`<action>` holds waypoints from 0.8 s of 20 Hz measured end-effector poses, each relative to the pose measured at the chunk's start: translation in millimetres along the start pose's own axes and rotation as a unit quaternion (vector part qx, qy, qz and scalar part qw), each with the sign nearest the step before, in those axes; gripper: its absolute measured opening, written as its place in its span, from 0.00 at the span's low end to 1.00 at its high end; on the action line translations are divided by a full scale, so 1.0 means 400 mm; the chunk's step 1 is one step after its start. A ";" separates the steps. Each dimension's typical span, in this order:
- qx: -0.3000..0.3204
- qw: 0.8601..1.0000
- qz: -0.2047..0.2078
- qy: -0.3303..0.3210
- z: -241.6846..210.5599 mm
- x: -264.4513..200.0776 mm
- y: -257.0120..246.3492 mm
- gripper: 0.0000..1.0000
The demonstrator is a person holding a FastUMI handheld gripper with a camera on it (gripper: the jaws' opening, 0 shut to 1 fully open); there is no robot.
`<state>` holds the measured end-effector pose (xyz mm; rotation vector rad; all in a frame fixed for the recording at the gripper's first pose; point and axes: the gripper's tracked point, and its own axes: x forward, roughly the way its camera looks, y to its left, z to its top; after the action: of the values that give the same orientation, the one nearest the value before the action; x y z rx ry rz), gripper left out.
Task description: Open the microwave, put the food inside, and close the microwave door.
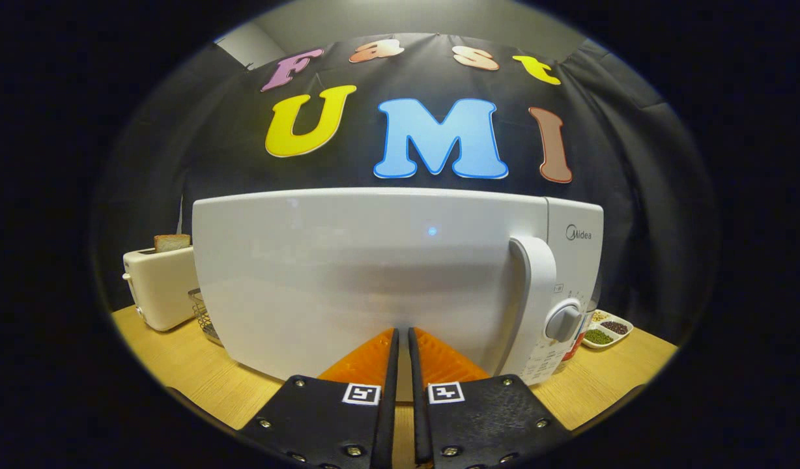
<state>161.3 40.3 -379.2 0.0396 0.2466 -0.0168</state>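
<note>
Nearest the camera, the gripper is seen with its two fingers brought together, only a thin slit left between them, and nothing is held there. Each finger mount carries a small square marker. The fingertips are pointed at the lower front of the microwave door; whether they touch it cannot be told.

Going from left to right along the desk: near the left edge a cream toaster is placed, with a slice of bread standing up out of its slot. Just beside it, partly hidden behind the microwave's left side, a wire basket can be made out. The microwave is set across the middle of the desk, facing the gripper, and its door is shut and flush with the body. A curved vertical handle is fixed at the door's right side, and just right of it a round grey dial is seen on the control panel. A small blue point of light is reflected on the door's upper middle.

Behind the microwave's lower right corner, toward the right edge of the desk, a white divided dish is laid, with dark red and green beans held in separate compartments. Something red is partly visible between dish and microwave; what it is cannot be told.
</note>
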 end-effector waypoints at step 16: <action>0.068 0.997 0.030 0.004 0.021 -0.059 -0.024 0.15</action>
<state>140.3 30.7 -365.7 0.1820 0.2524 0.0271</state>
